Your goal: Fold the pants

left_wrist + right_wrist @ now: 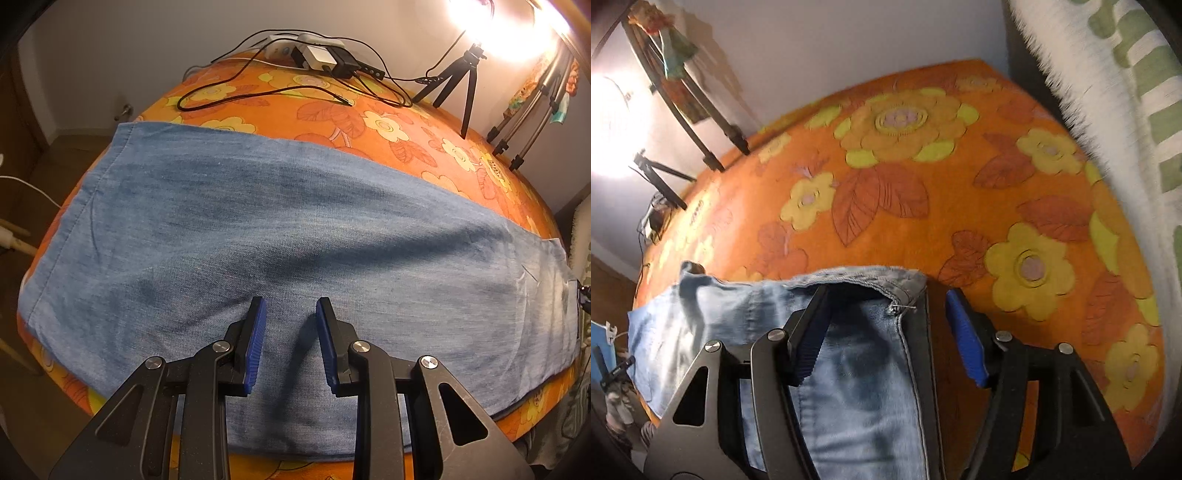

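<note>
Blue denim pants point(295, 221) lie flat across a table covered with an orange flowered cloth point(369, 122), stretching from left to right. My left gripper point(290, 302) hovers just over the near part of the denim, its blue pads a little apart with nothing pinched between them. In the right wrist view one stitched end of the pants point(864, 369) lies on the cloth point(923, 203). My right gripper point(886, 295) stands open wide over that end. Its left finger tip sits at the slightly raised hem and its right finger is over bare cloth.
A power strip with chargers and black cables point(314, 51) lies at the table's far edge, a small black tripod point(458, 81) beside it. Larger stand legs point(528, 122) and a bright lamp point(498, 26) are at the far right. A shaggy white and green textile point(1126, 92) borders the table.
</note>
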A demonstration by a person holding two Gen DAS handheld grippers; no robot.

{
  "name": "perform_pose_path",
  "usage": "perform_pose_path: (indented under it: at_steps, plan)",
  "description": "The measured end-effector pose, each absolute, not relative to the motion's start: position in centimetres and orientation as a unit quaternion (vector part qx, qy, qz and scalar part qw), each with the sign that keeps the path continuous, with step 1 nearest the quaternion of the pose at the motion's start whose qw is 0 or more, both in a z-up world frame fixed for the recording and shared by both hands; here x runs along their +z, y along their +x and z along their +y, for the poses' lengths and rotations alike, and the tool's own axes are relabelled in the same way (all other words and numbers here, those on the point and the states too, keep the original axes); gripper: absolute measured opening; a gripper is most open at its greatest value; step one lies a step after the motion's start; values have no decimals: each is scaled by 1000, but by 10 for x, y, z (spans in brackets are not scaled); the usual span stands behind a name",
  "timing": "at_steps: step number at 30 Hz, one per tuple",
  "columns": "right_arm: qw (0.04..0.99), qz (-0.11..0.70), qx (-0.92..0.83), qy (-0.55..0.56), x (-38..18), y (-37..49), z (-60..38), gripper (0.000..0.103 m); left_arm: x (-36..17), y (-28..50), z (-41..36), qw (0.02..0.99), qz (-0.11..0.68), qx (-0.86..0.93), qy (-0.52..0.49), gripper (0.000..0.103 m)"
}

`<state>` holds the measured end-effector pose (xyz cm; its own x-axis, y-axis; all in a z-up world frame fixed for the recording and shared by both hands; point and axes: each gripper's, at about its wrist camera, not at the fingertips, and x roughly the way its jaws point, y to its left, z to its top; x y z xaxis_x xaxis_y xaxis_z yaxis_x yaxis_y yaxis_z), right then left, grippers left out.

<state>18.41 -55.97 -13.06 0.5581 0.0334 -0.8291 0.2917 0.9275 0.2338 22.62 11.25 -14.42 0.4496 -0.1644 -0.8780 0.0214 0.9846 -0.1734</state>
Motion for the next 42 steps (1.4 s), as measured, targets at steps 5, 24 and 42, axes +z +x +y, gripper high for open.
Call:
perform_pose_path:
  at_steps: [5, 24, 42]
  plan:
    - [872, 449, -53, 188, -138, 182, -552, 55, -145, 226, 111, 849, 522, -54, -63, 26]
    - [862, 477, -174, -1, -107, 179, -500, 11, -145, 227, 108, 849, 523, -59, -44, 26]
    - [890, 416, -117, -142, -36, 153, -360, 45, -96, 178, 212, 876, 464, 20, -132, 34]
